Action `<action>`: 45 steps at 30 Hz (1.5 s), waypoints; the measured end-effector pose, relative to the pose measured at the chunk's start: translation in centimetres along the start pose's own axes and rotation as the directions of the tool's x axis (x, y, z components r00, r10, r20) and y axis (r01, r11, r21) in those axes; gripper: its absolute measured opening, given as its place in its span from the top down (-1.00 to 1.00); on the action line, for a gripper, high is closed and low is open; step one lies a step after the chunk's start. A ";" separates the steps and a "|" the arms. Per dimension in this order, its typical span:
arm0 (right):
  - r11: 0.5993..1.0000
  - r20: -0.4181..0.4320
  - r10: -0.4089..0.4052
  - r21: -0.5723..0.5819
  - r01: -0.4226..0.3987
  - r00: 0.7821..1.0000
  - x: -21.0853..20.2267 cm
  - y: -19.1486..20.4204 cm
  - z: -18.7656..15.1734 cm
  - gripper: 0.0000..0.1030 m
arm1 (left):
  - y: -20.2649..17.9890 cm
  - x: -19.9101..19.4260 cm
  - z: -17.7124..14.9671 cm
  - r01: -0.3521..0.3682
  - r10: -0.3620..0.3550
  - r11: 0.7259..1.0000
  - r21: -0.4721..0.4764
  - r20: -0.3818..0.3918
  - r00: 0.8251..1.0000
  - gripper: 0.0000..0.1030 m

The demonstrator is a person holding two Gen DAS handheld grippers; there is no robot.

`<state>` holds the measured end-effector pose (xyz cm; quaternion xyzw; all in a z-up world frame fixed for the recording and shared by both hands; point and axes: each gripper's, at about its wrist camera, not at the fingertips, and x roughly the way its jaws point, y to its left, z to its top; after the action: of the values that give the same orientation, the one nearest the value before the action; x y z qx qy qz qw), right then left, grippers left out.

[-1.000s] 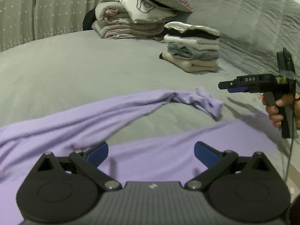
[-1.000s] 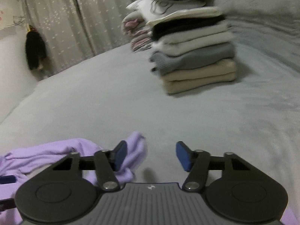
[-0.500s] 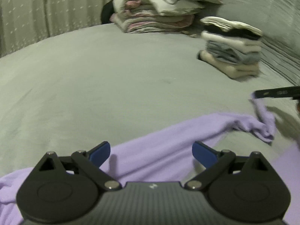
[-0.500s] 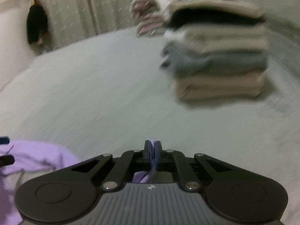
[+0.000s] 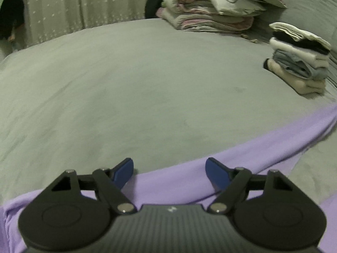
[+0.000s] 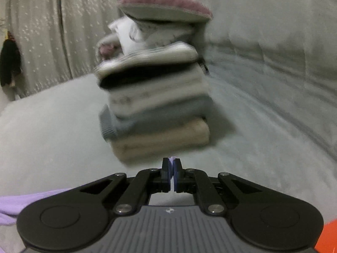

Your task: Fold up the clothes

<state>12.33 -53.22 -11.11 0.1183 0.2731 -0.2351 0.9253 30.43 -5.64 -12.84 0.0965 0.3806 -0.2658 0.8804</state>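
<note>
A lilac garment [image 5: 242,160] of thin, smooth knit lies on a grey bed cover [image 5: 126,97], stretched into a long band that runs from the near left, under the left gripper, up to the right edge of the left wrist view. Its far edge forms a soft curved line against the bedding. In the right wrist view more of the same lilac cloth [image 6: 31,202] shows at the near left.

Half a second ago the garment ended in a crumpled sleeve tip at the right of the left view, with the other tool just above it; now that tip and tool are out of the left view and the band looks pulled straighter.

The left gripper [image 5: 169,171] has its blue-padded fingers set wide apart, hovering just above the cloth's far edge with nothing between them. The right gripper [image 6: 171,174] has its fingers pressed together on a thin sliver of lilac fabric, as it did half a second ago.

Beyond, a stack of folded clothes [image 6: 155,109] stands on the bed: beige at the bottom, then a grey ribbed knit, cream, black and white layers. It is blurred in the right view and sits at the far right in the left view [image 5: 299,63]. Farther back is a pile of folded pink and white bedding [image 5: 212,10] topped by a cushion. A pale dotted curtain [image 5: 73,6] hangs at the far left, with a dark item [image 6: 9,63] hanging beside it.
</note>
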 end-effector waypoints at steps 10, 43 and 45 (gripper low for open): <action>0.998 -0.098 -0.032 -0.062 0.026 0.995 0.4 -0.5 -5.1 0.66 | 1.2 -0.6 -0.1 0.007 -0.006 0.999 0.036 -0.022 1.000 -0.07; 0.816 -0.252 0.267 -0.454 -0.358 0.930 1.4 21.5 -6.0 0.93 | 9.5 -3.9 -2.5 -0.055 0.057 0.994 -0.096 0.010 0.998 0.92; 0.814 -0.239 0.267 -0.462 -0.352 0.933 0.8 21.4 -5.7 0.93 | 10.1 -4.7 -2.7 -0.060 0.064 0.989 -0.133 0.030 0.997 0.89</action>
<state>21.09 -33.14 -14.31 -0.0621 0.3759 0.0077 0.9245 31.50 5.73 -11.63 0.0455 0.3791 -0.2142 0.8991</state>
